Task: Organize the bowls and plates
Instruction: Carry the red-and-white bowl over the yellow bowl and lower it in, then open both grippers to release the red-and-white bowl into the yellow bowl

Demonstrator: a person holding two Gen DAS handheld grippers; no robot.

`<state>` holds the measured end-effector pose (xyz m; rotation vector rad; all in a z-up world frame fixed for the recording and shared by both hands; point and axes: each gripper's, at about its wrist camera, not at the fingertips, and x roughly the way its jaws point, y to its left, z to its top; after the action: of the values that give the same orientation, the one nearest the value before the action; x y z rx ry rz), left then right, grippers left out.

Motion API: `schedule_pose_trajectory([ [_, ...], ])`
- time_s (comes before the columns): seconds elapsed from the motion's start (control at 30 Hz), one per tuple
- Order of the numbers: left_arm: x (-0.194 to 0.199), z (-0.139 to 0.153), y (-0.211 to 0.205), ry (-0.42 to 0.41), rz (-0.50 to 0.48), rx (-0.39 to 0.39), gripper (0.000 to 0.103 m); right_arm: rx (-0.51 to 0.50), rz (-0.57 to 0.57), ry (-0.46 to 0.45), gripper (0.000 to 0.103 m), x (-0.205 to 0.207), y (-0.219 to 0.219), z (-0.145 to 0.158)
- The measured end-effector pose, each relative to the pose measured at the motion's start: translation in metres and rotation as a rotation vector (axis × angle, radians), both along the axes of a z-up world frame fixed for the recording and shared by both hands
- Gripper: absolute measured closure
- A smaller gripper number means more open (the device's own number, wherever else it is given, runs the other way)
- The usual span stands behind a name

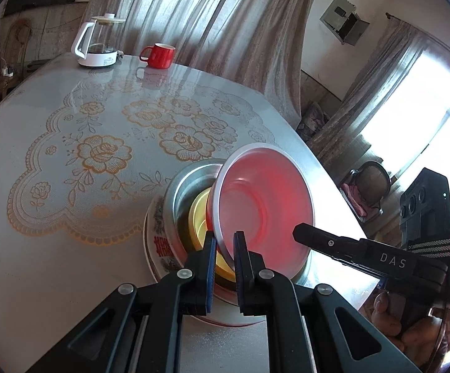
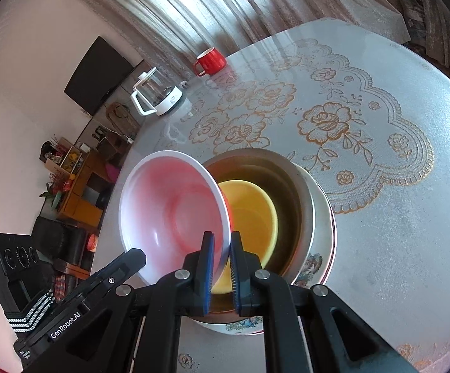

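Both claws, the left gripper (image 1: 225, 244) and right gripper (image 2: 222, 245), pinch opposite rims of the pink bowl (image 1: 264, 205), tilted over the stack near the table's (image 1: 69, 248) near edge. Best bet: level it, then lower into the yellow bowl (image 2: 250, 214).

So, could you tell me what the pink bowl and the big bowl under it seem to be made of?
Pink bowl: probably plastic or melamine; smooth, semi-gloss, and light seems to glow through its wall. Big bowl: looks like stainless steel; grey, brushed, with a reflective rim. Plate beneath: likely glazed ceramic; glossy white with printed flowers.
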<state>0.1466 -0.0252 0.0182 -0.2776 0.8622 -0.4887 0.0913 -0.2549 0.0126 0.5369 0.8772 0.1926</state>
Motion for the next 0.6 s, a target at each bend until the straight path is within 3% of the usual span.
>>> schedule_pose_trajectory([
  [0.4, 0.016, -0.017, -0.010, 0.073, -0.007, 0.042, 0.092, -0.038, -0.017, 0.017, 0.087, 0.002, -0.004, -0.013],
  [0.47, 0.017, -0.018, -0.012, 0.074, -0.008, 0.048, 0.091, -0.042, -0.028, 0.017, 0.082, 0.002, -0.006, -0.013],
  [0.6, 0.018, -0.021, -0.014, 0.054, -0.005, 0.075, 0.091, -0.084, -0.047, -0.006, 0.082, 0.000, -0.006, -0.012],
])
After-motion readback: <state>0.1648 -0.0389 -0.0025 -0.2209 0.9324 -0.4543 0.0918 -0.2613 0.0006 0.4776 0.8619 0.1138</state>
